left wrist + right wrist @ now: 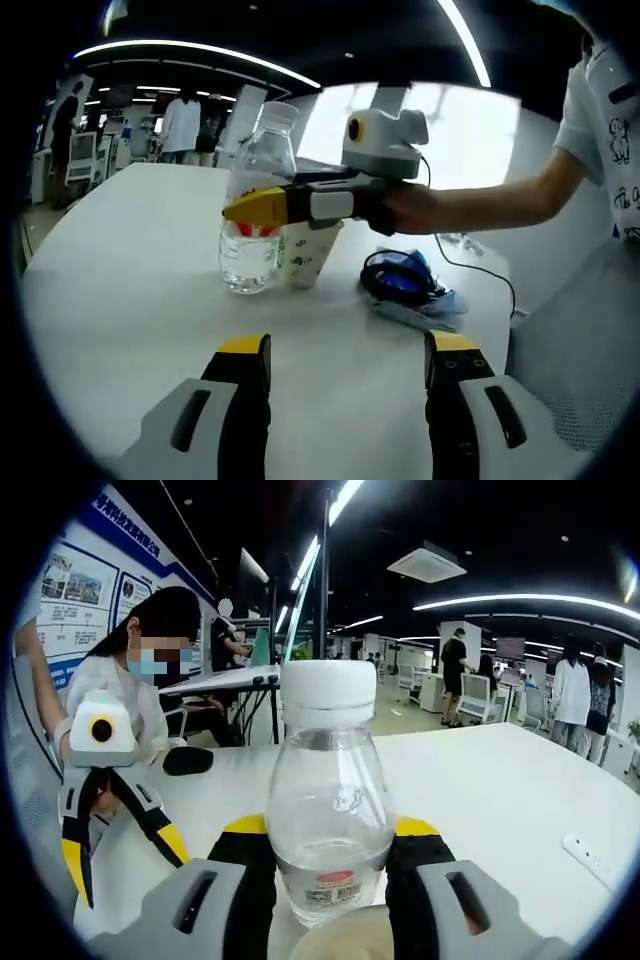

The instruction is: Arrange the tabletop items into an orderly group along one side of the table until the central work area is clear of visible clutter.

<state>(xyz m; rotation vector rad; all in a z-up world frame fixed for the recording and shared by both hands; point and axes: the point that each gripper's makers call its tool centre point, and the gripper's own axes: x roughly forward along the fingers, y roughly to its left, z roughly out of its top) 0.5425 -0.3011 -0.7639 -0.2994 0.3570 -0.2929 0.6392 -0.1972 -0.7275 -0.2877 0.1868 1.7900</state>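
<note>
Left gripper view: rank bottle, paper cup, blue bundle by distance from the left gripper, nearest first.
From the left gripper, jaws open at the bottom of the view:
1. Blue bundle, right of centre, with cables on the table.
2. Bottle, left of centre, clamped by the right gripper.
3. Paper cup, just right of the bottle and about as far; too close to call between these two.

A clear plastic bottle (254,215) with a white cap and a red label stands upright on the white table (130,290), partly filled with water. A pale paper cup (309,252) stands touching its side. Near them lies a heap of blue and dark cable items (405,280).
</note>
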